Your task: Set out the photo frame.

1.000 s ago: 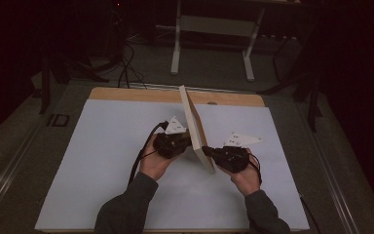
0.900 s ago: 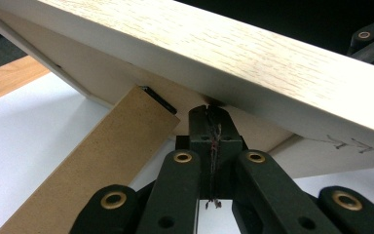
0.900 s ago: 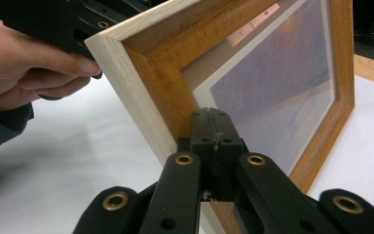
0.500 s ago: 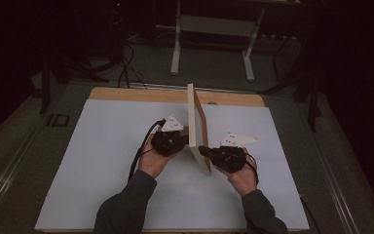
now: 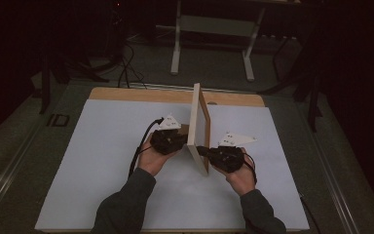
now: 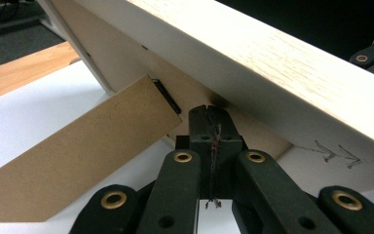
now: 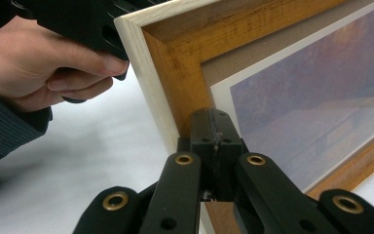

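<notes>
The picture frame point(image 5: 198, 127) stands almost upright on the white bench point(image 5: 102, 165), pressed between the two tools. The left tool point(image 5: 168, 140), clenched shut, braces its back near the fold-out stand point(image 6: 78, 161); the right tool point(image 5: 224, 155), likewise clenched, pushes the front, apparently steadying it.

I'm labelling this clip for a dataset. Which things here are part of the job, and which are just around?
In the job:
picture frame, upright on the table
its fold-out stand at the back
left gripper, jaws shut behind the frame
right gripper, jaws shut at its front

Just around:
white sheet
table
metal stand beyond
floor cables
</notes>
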`<state>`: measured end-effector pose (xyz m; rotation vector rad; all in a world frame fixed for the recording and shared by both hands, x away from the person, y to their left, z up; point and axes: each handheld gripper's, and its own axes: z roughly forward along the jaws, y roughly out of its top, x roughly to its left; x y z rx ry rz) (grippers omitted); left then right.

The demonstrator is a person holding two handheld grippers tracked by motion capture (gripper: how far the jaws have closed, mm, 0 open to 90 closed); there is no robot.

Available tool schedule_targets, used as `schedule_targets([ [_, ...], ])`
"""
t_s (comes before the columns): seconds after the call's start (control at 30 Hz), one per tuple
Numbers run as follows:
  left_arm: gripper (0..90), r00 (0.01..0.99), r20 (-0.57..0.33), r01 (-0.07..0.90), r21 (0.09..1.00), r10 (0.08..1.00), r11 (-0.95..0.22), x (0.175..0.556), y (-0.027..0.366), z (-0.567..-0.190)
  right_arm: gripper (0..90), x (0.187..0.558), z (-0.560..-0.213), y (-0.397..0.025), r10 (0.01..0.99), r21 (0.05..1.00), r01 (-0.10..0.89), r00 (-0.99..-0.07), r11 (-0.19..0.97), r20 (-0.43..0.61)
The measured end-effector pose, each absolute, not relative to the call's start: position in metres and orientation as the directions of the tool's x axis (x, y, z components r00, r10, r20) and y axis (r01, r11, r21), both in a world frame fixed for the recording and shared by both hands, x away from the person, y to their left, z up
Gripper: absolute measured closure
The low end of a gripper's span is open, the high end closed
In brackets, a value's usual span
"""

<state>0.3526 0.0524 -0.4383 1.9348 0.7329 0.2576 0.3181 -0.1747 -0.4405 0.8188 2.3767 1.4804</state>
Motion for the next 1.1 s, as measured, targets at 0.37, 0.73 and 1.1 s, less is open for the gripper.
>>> schedule_targets([
  [0.37,90.0,0.782,-0.152,0.394,0.873,0.605,-0.289,0.357,0.058,-0.442,90.0,0.320,-0.441,-0.165,0.565,0.875,0.342,-0.819,0.341,0.100],
  [0.73,82.7,0.755,-0.125,0.390,0.874,0.644,-0.288,0.353,0.057,-0.441,89.9,0.319,-0.439,-0.164,0.559,0.872,0.330,-0.825,0.361,0.080],
  [1.1,64.3,0.716,-0.148,0.437,0.857,0.682,-0.273,0.350,0.067,-0.433,86.9,0.320,-0.439,-0.178,0.579,0.873,0.337,-0.811,0.352,0.080],
])
